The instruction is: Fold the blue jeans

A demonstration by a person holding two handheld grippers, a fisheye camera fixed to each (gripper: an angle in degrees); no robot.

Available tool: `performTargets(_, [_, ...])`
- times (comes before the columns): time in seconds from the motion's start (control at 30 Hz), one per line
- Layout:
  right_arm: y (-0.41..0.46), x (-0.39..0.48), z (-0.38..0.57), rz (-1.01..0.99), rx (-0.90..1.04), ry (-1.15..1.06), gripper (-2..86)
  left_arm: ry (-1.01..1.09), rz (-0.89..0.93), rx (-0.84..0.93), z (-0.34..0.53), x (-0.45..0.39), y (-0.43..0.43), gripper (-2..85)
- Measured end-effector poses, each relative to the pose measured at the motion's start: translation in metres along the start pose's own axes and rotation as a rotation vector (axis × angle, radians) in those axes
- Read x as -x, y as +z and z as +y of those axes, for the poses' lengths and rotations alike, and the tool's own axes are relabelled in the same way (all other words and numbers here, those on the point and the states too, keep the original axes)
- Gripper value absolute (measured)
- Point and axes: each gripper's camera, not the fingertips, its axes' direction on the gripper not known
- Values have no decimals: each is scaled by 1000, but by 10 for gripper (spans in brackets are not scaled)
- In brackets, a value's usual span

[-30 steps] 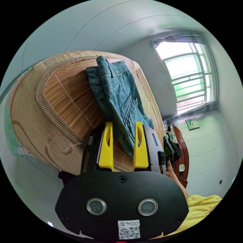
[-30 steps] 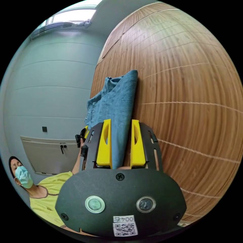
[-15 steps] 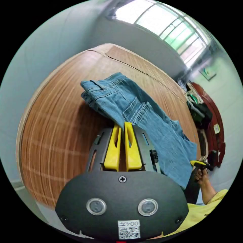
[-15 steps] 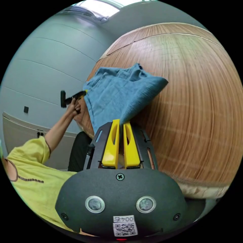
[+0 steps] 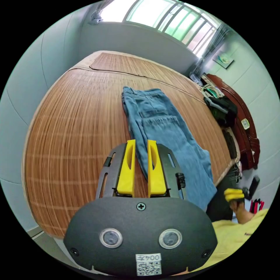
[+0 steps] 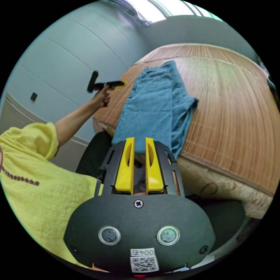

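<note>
The blue jeans lie flat on the bamboo mat, legs stacked lengthwise, waistband far from me. In the right gripper view the leg ends of the jeans reach the bed's near edge and droop over it. My left gripper hovers over the jeans' left edge, jaws a narrow gap apart, holding nothing. My right gripper sits back from the leg ends, jaws slightly apart and empty. A hand holds the left gripper raised beside the bed; the right gripper is low at the bed's corner.
The mat covers a bed with a beige padded side. A dark wooden unit piled with clothes stands past the bed, under a window. The person's yellow top is at my left, with pale walls around.
Half a second ago both grippers were shut on the lifted jeans. Now the jeans lie flat on the mat, both pairs of jaws have parted, and both grippers have drawn back.
</note>
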Motion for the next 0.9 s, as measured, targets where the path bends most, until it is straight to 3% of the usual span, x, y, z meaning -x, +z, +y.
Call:
performTargets(0.1, [13,-1,-31,113,7,-60,80,17,81,-46,78,-23,-27,57])
performTargets(0.27, [80,4,-79,332,42,-101,82,-24,-50,-133,201,-59,-72,27])
performTargets(0.43, [143,-2,-88,440,101,-91,85,-59,-58,-134,255,-70,-72,10])
performTargets(0.6, [136,-18,-67,309,-26,-69,84,-40,-43,-153,244,-83,-63,9])
performTargets(0.9, [145,13,-66,461,-9,-105,105,123,-40,-71,126,-125,23,45])
